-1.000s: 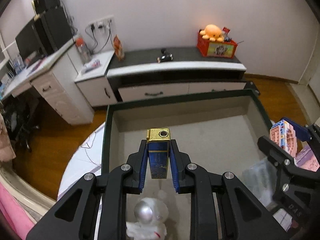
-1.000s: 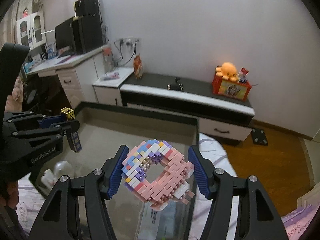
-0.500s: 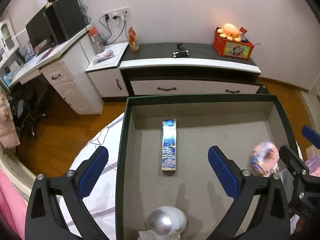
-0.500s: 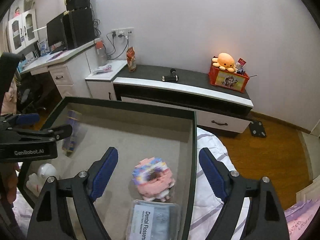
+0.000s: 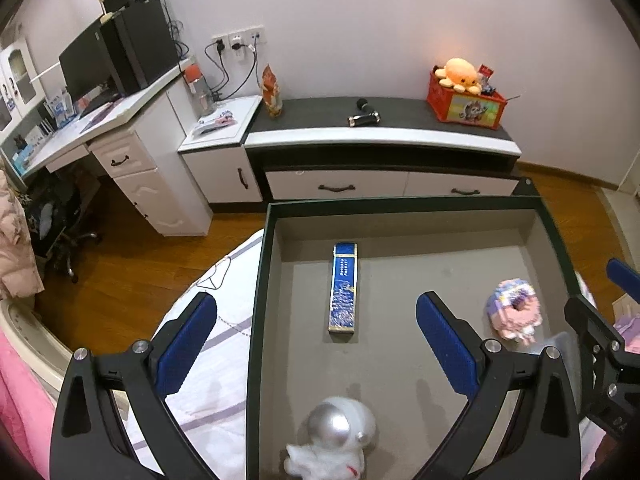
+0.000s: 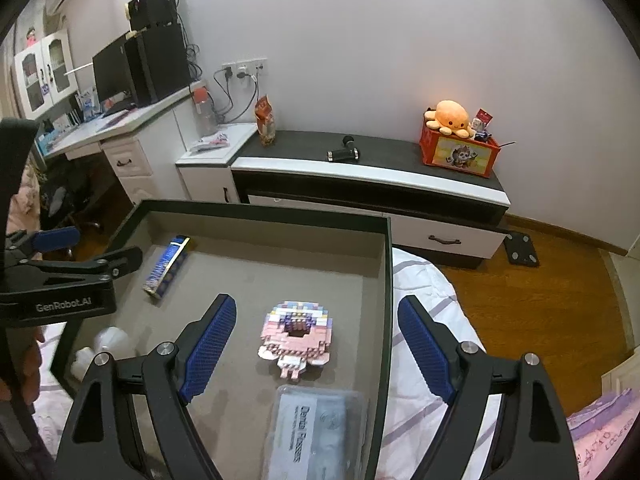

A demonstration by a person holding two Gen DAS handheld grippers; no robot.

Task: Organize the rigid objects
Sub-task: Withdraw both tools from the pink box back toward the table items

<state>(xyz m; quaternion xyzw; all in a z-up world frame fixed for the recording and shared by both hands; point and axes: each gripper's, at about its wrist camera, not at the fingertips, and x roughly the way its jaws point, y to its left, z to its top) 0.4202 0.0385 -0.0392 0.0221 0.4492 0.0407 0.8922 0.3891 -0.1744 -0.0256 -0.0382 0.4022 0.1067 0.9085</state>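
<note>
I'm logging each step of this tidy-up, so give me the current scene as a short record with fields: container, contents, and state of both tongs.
container: dark-rimmed box resting on the bed
blue bar: lying flat near the far-left corner
pink brick donut: flat on the floor, right side
dental flosser pack: nearest the camera, right side
astronaut figure: near-left corner
left tongs: open, holding nothing
right tongs: open, holding nothing, above the donut
</note>
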